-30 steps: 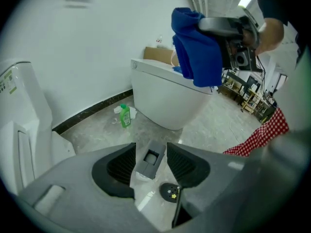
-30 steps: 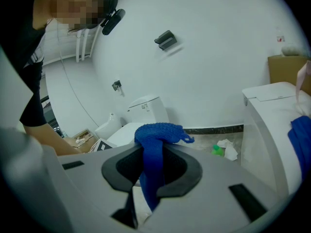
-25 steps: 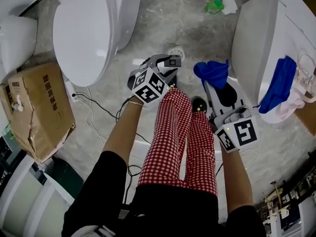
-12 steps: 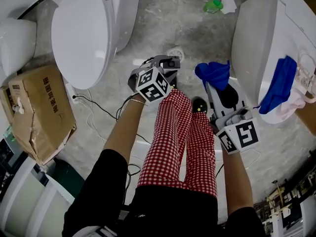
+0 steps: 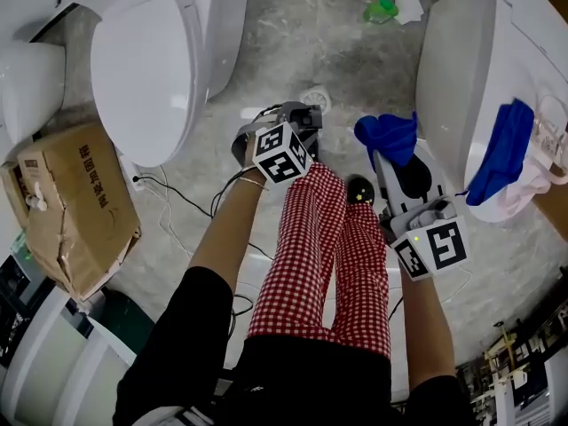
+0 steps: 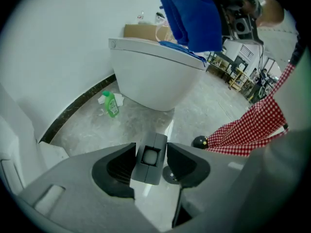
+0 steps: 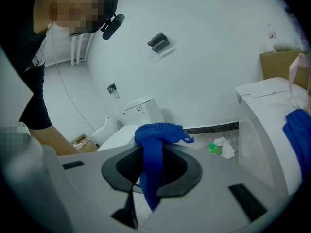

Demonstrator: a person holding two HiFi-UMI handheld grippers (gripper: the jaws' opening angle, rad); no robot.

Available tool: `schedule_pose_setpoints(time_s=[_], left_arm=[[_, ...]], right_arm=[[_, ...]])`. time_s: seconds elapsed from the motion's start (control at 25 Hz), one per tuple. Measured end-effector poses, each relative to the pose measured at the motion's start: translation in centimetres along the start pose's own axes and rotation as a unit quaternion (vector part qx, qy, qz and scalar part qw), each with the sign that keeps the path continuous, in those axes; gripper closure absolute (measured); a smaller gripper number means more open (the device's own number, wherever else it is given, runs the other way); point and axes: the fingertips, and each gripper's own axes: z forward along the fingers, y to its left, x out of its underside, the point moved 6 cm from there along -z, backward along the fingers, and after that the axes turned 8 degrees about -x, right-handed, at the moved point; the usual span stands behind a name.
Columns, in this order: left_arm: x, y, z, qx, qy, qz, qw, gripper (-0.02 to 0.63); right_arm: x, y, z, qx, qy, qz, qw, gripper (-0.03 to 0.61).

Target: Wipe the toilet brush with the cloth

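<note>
Pinching one blue cloth (image 7: 160,132), the right gripper (image 7: 151,171) is beside the toilet (image 5: 453,69) bearing a second cloth (image 5: 501,149). The left gripper (image 6: 150,163) clamps one grey, square-ended toilet brush (image 6: 151,147).

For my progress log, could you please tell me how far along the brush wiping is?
Done: both pickups. The left tool is shut on a grey handle, seemingly the toilet brush's; the right tool is shut on the blue cloth. In hand: the two are held apart, not touching. Left: the wiping itself.
</note>
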Motion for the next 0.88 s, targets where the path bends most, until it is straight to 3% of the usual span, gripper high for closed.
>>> schedule_pose_setpoints(time_s=[0.16,0.48,0.88], left_arm=[[0.0,-0.1,0.5,0.005,0.014,0.035,0.9993,0.428],[-0.2,-0.1,1.1,0.020,0.036,0.064,0.9971,0.428],[-0.9,-0.1,2.1,0.041,0.050,0.078,0.9948,0.425]], right_arm=[[0.1,-0.4,-0.3,0.009,-0.001,0.009,1.000,0.502],[0.1,-0.6,-0.9,0.015,-0.004,0.021,1.000,0.502],[-0.2,-1.1,-0.7,0.028,-0.016,0.031,0.999,0.502]])
